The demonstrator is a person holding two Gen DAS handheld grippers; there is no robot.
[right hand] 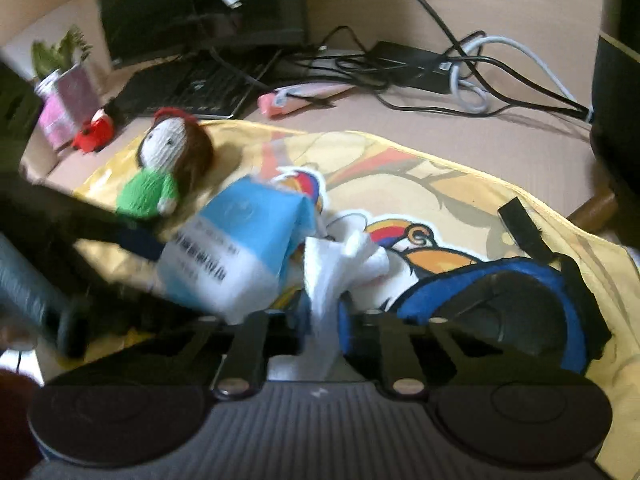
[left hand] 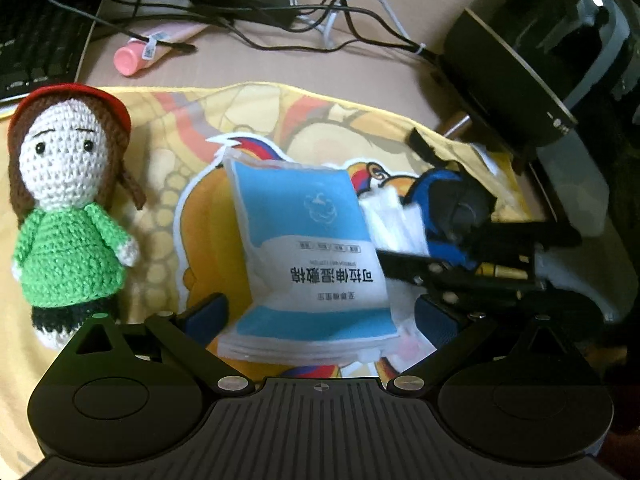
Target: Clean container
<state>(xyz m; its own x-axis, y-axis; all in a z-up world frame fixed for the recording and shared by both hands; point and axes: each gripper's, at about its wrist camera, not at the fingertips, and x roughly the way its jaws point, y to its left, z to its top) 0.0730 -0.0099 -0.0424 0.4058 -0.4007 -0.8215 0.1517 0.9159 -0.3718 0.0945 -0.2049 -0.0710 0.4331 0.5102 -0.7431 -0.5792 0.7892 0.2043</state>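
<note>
My left gripper (left hand: 320,314) is shut on a blue and white pack of wet wipes (left hand: 310,248) and holds it upright over the yellow cloth (left hand: 168,184). The pack also shows in the right wrist view (right hand: 236,248). My right gripper (right hand: 323,316) is shut on a white wipe (right hand: 340,268) that stretches from the pack's end. In the left wrist view the right gripper (left hand: 400,260) is at the pack's right side with the wipe (left hand: 396,220). A blue and black round container (right hand: 508,312) lies right of the wipe, also seen in the left wrist view (left hand: 452,204).
A crochet doll (left hand: 68,204) in green stands at the left on the cloth. A pink tube (left hand: 148,50), tangled cables (left hand: 280,8) and a keyboard (left hand: 36,52) lie behind. A black appliance (left hand: 540,60) stands at the right. A small potted plant (right hand: 64,84) is far left.
</note>
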